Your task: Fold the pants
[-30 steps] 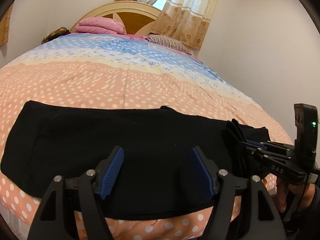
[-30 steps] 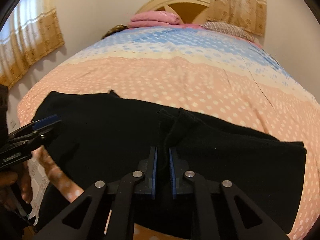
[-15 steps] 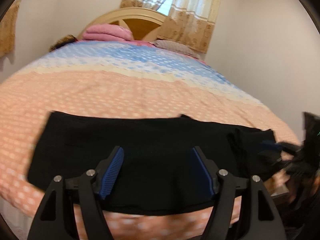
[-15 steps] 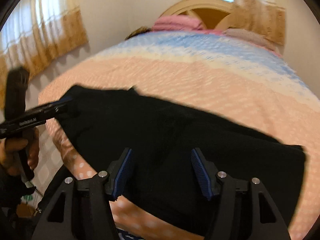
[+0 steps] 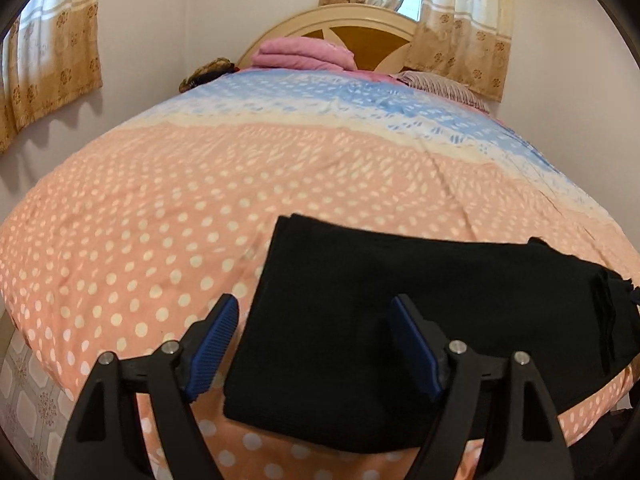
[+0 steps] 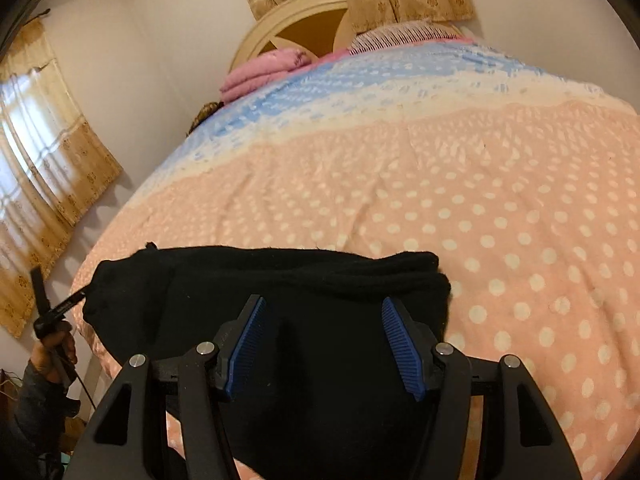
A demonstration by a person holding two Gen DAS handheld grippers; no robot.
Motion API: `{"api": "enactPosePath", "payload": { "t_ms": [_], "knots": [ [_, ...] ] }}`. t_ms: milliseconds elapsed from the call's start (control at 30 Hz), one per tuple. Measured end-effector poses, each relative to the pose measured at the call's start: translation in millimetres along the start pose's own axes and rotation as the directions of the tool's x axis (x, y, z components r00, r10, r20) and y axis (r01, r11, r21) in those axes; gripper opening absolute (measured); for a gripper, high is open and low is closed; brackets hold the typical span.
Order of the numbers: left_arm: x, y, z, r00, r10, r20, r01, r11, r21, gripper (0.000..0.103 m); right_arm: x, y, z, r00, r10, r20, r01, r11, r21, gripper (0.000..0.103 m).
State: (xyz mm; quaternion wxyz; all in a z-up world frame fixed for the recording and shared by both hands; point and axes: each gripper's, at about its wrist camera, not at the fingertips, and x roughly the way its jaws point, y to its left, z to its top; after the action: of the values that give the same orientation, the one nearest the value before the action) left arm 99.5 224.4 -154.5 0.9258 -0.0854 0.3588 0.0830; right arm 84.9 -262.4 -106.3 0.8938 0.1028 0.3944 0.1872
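Black pants (image 5: 420,312) lie folded lengthwise across the near edge of the bed, also seen in the right wrist view (image 6: 280,288). My left gripper (image 5: 316,348) is open and empty, hovering over the pants' left end. My right gripper (image 6: 322,344) is open and empty over the right end, where the fabric is bunched in thick folds (image 6: 380,272). In the right wrist view the left gripper (image 6: 60,308) shows at far left, beside the pants' far end.
The bed (image 5: 200,200) has a pink dotted and blue cover. A folded pink blanket (image 5: 304,52) and a striped pillow (image 5: 440,84) lie by the headboard. Curtains hang on both walls. Tiled floor (image 5: 24,396) shows at lower left.
My right gripper opened and let go of the pants' fabric. Both grippers swung apart toward the two ends of the pants.
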Motion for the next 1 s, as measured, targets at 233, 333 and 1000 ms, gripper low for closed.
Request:
{"api": "enactPosePath", "payload": {
  "t_ms": [233, 333, 1000],
  "knots": [
    [11.4, 15.2, 2.3, 0.997, -0.072, -0.034, 0.071, 0.997, -0.039, 0.081, -30.7, -6.2, -11.1, 0.997, -0.035, 0.065, 0.039, 0.998, -0.055, 0.062],
    [20.2, 20.1, 2.7, 0.99, -0.128, -0.063, 0.122, 0.988, -0.089, 0.081, -38.5, -13.9, -14.2, 0.995, -0.041, 0.096, 0.045, 0.998, -0.039, 0.062],
    [6.5, 31.7, 8.8, 0.973, -0.215, -0.082, 0.198, 0.964, -0.176, 0.016, -38.9, -28.0, -24.7, 0.991, -0.04, 0.125, 0.038, 0.999, 0.014, 0.063]
  ]
}}
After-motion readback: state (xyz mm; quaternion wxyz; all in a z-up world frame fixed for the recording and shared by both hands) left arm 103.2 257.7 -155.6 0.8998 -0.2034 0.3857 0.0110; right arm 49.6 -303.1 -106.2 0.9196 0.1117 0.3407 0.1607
